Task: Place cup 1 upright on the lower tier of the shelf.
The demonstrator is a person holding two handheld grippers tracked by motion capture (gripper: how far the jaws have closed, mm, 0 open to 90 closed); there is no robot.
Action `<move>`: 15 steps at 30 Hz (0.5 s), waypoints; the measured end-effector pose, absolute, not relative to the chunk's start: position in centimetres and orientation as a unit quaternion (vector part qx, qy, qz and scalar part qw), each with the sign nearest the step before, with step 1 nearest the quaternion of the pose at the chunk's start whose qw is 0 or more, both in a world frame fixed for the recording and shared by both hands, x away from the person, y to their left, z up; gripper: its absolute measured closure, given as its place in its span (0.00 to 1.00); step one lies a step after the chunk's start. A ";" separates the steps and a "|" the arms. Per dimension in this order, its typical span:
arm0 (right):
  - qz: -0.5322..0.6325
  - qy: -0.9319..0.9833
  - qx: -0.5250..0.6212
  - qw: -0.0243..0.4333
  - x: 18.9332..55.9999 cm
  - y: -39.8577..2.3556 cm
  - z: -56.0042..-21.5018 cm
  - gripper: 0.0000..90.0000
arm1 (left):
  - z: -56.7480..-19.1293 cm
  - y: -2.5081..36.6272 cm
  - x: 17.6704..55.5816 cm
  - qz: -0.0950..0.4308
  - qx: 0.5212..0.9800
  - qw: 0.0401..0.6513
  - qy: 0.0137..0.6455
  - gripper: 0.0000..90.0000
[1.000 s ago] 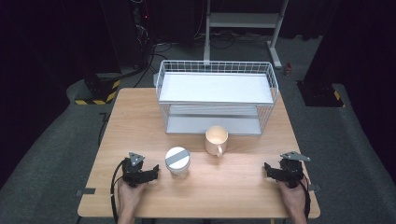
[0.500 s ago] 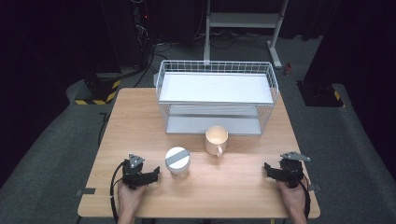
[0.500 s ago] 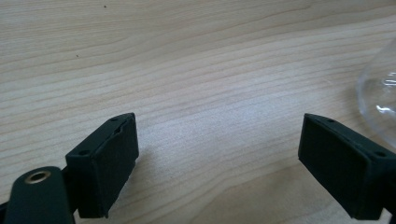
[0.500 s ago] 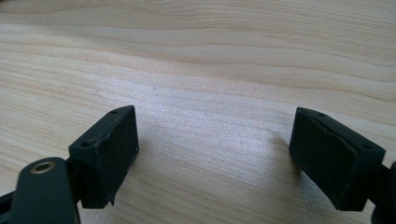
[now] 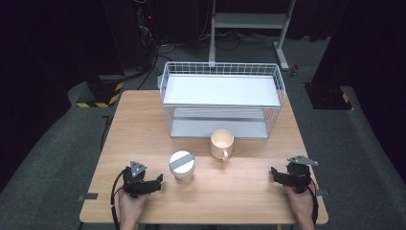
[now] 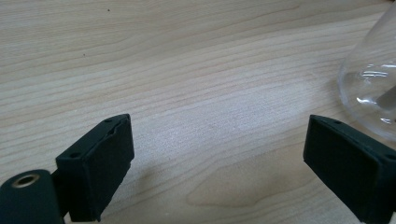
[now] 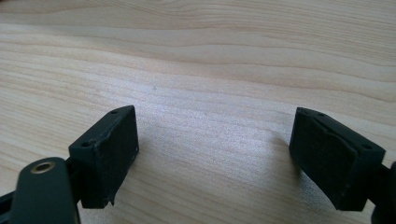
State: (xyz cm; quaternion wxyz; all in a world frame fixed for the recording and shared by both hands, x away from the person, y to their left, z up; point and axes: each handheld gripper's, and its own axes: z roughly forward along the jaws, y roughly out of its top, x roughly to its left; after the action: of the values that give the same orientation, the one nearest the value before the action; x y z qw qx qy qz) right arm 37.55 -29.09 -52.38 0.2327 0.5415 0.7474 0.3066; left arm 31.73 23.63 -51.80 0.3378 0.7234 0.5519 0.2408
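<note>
A light wooden worktop (image 5: pixel 249 191) with visible grain stands on a grey carpeted floor (image 5: pixel 48 163). The room behind it is dark, nearly black, while light falls evenly on the worktop from above. Past the far edge rises a white metal stand (image 5: pixel 249 21) with a shelf between two uprights, its feet on the floor. Black cables (image 5: pixel 163 50) trail over the carpet beside it. To the left lies a base marked with yellow-and-black hazard stripes (image 5: pixel 98 101); to the right, a dark square plate (image 5: pixel 328 96) rests on the floor.

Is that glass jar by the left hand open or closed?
Closed: the upright glass jar wears a white lid with a grey stripe on top.
</note>
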 end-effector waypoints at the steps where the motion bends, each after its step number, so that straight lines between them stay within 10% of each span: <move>1: 0.307 0.747 0.542 0.233 37.6 -29.1 -52.4 0.17 | -51.7 23.6 31.6 0.236 0.725 0.338 0.551 0.10; 15: 0.307 0.747 0.542 0.233 37.6 -29.1 -52.4 0.17 | -51.3 23.1 30.2 0.223 0.733 0.342 0.544 0.05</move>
State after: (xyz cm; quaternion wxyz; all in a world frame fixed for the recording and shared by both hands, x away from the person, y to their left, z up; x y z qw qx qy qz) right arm 37.55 -29.09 -52.38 0.2325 0.5416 0.7474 0.3066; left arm 30.23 23.10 -51.35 0.3423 0.7326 0.5444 0.2232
